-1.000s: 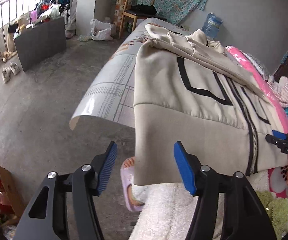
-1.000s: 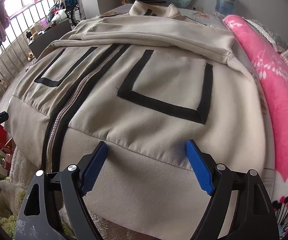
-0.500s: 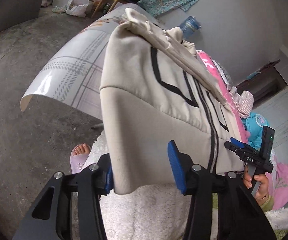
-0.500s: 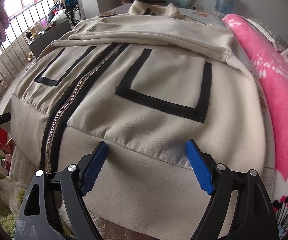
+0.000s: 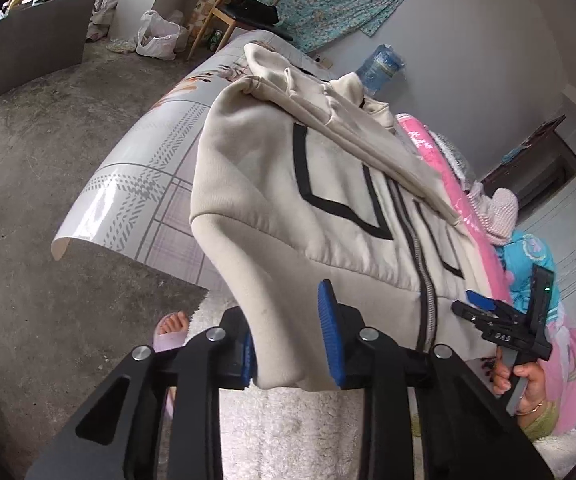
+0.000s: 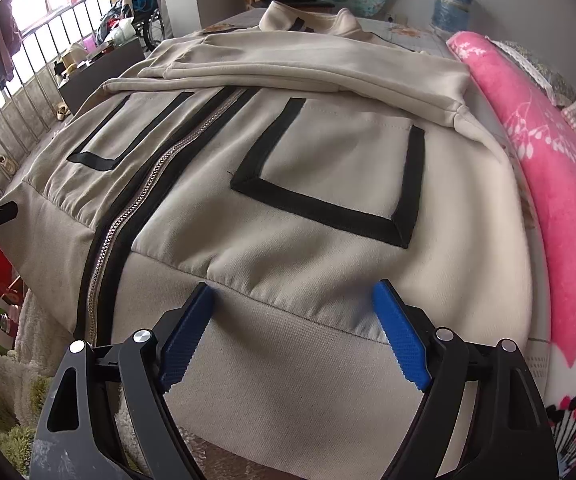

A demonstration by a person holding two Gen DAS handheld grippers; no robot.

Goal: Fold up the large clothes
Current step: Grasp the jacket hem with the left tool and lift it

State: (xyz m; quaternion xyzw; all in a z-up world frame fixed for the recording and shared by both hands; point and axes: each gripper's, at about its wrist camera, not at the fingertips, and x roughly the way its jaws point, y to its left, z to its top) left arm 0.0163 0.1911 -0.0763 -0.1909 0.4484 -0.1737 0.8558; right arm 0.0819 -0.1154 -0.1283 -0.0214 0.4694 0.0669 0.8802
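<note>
Left wrist view: my left gripper (image 5: 292,344), jaws just closing, clamps the jacket (image 5: 288,208) hem corner for folding; my right gripper (image 6: 292,336) gapes over the hem, unclamped.

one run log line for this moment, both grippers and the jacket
left gripper: jaws just closing on jacket hem corner | right gripper: open over hem, no grip | sleeves folded across chest

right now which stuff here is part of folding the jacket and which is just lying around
Part of the job:
- beige zip jacket
- left gripper, its jaws just closing on the jacket's hem corner
- right gripper, open over the hem

Just lying about:
- pink blanket
- wooden chair
- white plastic bag
- blue water bottle
</note>
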